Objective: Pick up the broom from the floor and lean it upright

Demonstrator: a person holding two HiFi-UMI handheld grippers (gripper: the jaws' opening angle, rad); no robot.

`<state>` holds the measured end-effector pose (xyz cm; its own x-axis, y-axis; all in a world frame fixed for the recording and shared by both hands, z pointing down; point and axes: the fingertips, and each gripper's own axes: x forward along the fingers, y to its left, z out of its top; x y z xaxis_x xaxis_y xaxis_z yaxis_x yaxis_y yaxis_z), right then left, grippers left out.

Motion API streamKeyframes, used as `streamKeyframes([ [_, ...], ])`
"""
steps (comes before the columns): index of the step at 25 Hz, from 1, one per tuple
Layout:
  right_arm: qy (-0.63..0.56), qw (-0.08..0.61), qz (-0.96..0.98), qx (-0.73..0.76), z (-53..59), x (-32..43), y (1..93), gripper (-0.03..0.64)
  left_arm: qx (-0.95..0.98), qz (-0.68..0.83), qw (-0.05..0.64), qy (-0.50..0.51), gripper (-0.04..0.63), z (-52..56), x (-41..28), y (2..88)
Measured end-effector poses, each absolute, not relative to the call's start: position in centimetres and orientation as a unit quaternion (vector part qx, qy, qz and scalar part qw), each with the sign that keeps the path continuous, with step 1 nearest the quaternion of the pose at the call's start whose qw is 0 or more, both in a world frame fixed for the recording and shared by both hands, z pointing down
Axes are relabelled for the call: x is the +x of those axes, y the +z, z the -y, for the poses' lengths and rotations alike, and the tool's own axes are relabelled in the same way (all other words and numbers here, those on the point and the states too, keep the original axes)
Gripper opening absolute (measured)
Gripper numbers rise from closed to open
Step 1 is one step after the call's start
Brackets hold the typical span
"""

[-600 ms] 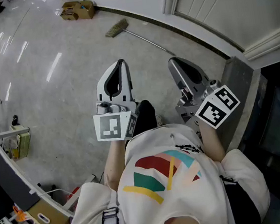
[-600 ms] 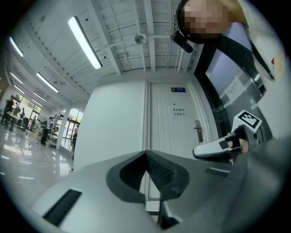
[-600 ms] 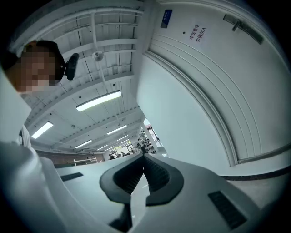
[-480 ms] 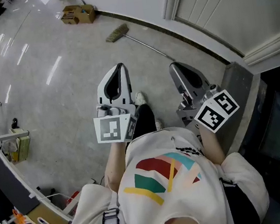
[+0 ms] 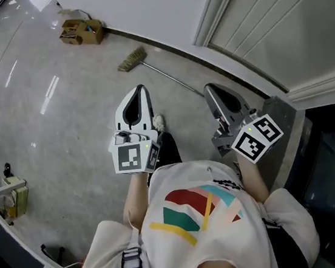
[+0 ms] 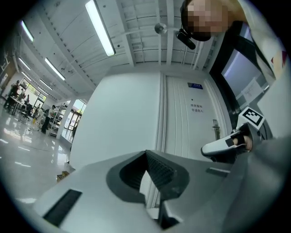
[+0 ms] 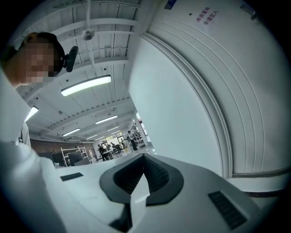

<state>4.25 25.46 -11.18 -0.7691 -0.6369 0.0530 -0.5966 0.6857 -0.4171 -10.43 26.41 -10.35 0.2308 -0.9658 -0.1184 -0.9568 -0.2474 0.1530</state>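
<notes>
Head view: how far along are we with the broom (image 5: 160,75)?

— Not started, we judge. It lies flat on the floor to the left of the door (image 5: 288,28), handle end toward the door and brush end away from it.

— And our grippers?

— The left gripper (image 5: 141,88) and the right gripper (image 5: 209,87), the one nearer the door, both have their fingers closed together on nothing. Neither touches the broom.

— What's left?

— Everything: we must reach the handle, grip it, lift it and lean it upright.

broom (image 5: 161,76) on floor (image 5: 61,120) beside wall (image 5: 139,8), box (image 5: 80,32) farther left
</notes>
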Motion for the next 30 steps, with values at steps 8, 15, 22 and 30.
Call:
streamKeyframes([
  [8, -0.230, 0.026, -0.907, -0.350, -6.9, -4.9, -10.5, 0.014, 0.814, 0.574, 0.015, -0.090, 0.044, -6.6, -18.2, -12.4],
  [15, -0.233, 0.029, -0.893, -0.384, -0.1, -3.9, -11.0, 0.014, 0.821, 0.565, 0.009, -0.077, 0.044, 0.3, -19.0, -13.4],
  [22, -0.241, 0.020, -0.889, -0.388, 5.3, -1.5, -8.6, 0.012, 0.828, 0.558, 0.013, -0.054, 0.044, 4.6, -16.6, -11.6],
  [30, -0.261, -0.016, -0.893, -0.368, 11.4, -0.2, 1.7, 0.013, 0.826, 0.560, 0.052, -0.043, 0.044, 10.6, -15.3, -2.0],
])
